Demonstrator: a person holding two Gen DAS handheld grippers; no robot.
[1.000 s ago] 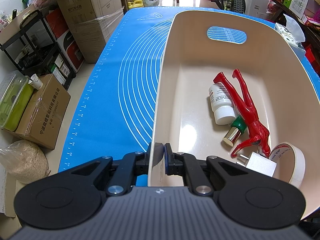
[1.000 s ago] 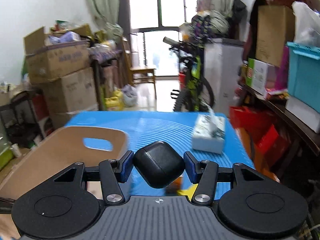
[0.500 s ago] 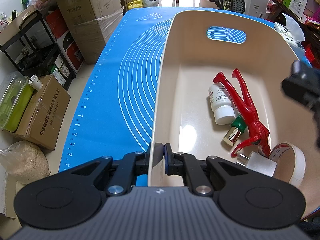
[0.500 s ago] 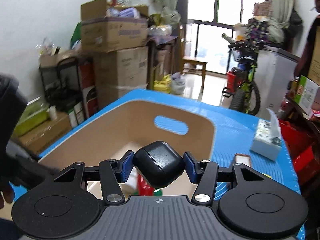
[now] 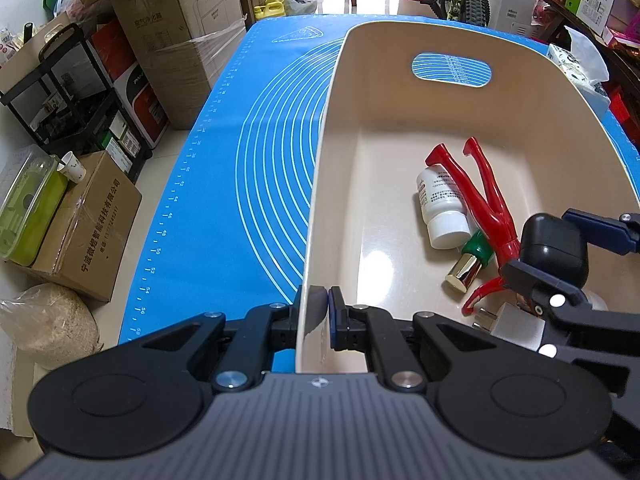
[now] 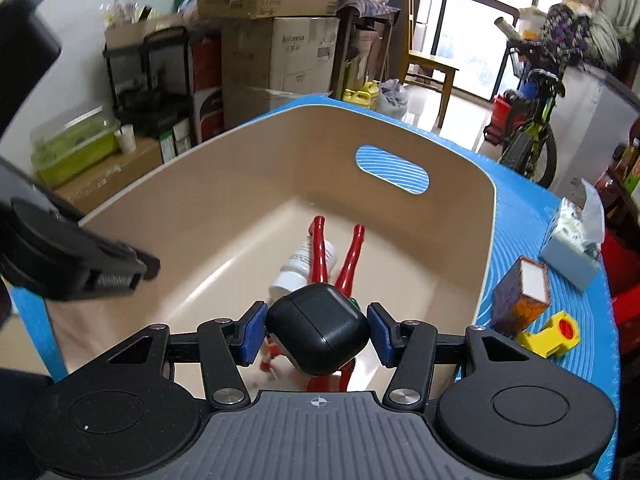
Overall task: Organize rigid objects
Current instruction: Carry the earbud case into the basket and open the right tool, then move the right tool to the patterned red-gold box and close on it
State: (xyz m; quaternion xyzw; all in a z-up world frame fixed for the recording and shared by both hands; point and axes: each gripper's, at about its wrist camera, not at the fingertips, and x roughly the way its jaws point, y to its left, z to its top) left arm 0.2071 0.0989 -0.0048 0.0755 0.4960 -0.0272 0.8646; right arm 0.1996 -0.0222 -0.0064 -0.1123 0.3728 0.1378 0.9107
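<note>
A beige bin [image 5: 320, 184] stands on the blue mat [image 5: 248, 152]. My left gripper [image 5: 319, 312] is shut on its near left rim. My right gripper [image 6: 318, 332] is shut on a black earbud case [image 6: 318, 334] and holds it over the bin's near right part; the case also shows in the left wrist view [image 5: 554, 246]. Inside the bin lie a red figure-shaped tool [image 5: 488, 200], a white bottle [image 5: 442, 208], a green and gold small bottle [image 5: 470, 264] and a white plug [image 5: 516, 326].
On the mat right of the bin [image 6: 400, 144] stand a small printed box [image 6: 520, 296], a yellow toy piece [image 6: 554, 334] and a tissue pack [image 6: 576, 244]. Cardboard boxes [image 5: 84, 216] and a shelf rack [image 5: 76, 92] stand on the floor to the left.
My right gripper has carried the black case leftward and down over the bin. It now shows in the left wrist view above the bin's contents. My left gripper has stayed on the rim.
</note>
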